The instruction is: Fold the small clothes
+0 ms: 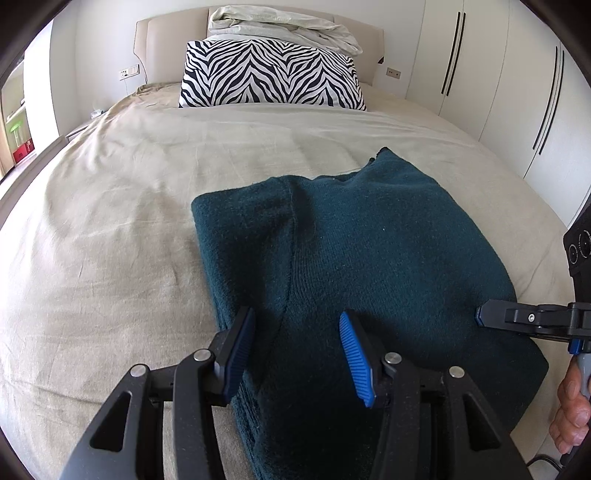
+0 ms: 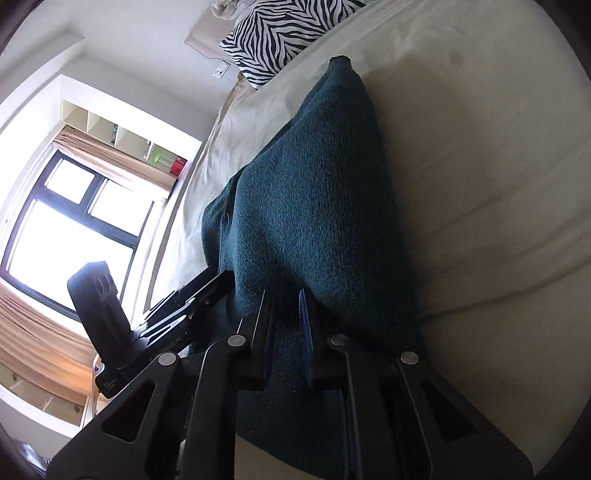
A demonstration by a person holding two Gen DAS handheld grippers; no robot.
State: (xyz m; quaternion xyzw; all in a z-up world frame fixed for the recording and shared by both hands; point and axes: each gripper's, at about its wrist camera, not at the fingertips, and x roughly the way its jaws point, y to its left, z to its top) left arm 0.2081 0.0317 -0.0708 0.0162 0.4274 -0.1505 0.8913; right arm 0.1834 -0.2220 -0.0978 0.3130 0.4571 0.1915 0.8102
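A dark teal knitted garment (image 1: 369, 251) lies folded on the beige bed sheet (image 1: 110, 221). My left gripper (image 1: 297, 332) is open just above the garment's near left part, with blue pads (image 1: 356, 358) apart and nothing between them. My right gripper (image 2: 286, 314) comes in from the right, turned on its side, and is shut on the garment's right edge (image 2: 314, 206), with knit between its narrow jaws. In the left wrist view the right gripper (image 1: 480, 314) touches the garment's right edge.
A zebra-striped pillow (image 1: 273, 75) and crumpled white bedding (image 1: 280, 27) sit at the headboard. White wardrobe doors (image 1: 498, 74) stand to the right of the bed. A window with curtains (image 2: 70, 221) is on the left side. A hand (image 1: 572, 406) holds the right gripper.
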